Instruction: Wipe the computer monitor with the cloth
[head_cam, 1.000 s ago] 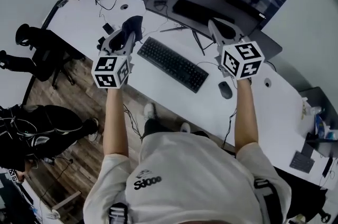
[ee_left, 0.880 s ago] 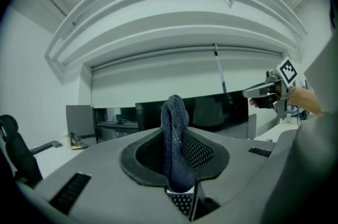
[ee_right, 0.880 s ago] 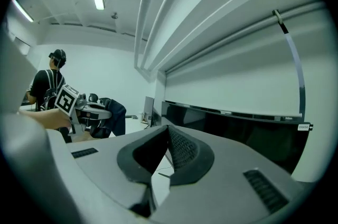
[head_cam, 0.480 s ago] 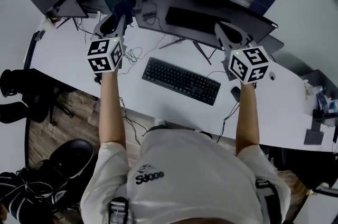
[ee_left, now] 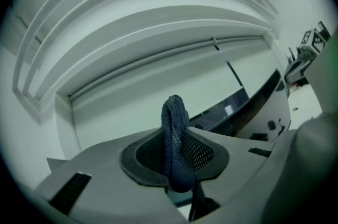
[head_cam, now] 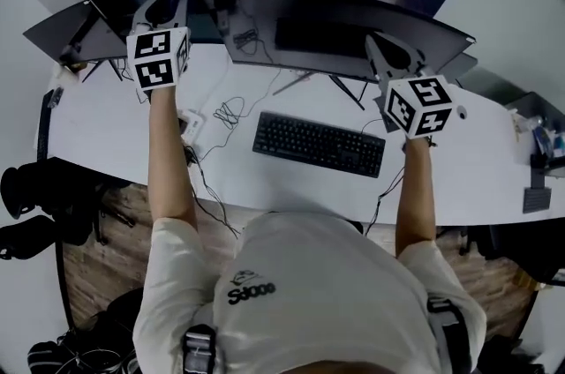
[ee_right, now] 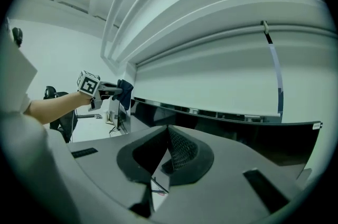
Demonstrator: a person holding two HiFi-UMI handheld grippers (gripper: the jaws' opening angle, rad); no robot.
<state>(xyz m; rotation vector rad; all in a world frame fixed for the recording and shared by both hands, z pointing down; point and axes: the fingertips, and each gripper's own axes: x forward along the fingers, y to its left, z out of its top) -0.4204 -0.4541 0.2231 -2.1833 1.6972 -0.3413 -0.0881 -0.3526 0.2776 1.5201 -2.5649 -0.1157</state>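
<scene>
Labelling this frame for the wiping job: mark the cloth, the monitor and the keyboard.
cloth (ee_left: 174, 133), left gripper view, on its bunched middle fold.
monitor (head_cam: 291, 2), head view, on the dark curved screen.
keyboard (head_cam: 320, 144), head view, on the middle keys.

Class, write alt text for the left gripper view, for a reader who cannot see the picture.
The left gripper is shut on a bunched dark blue cloth that stands up between its jaws. Behind it, the curved dark monitor runs off to the right under a pale wall.
</scene>
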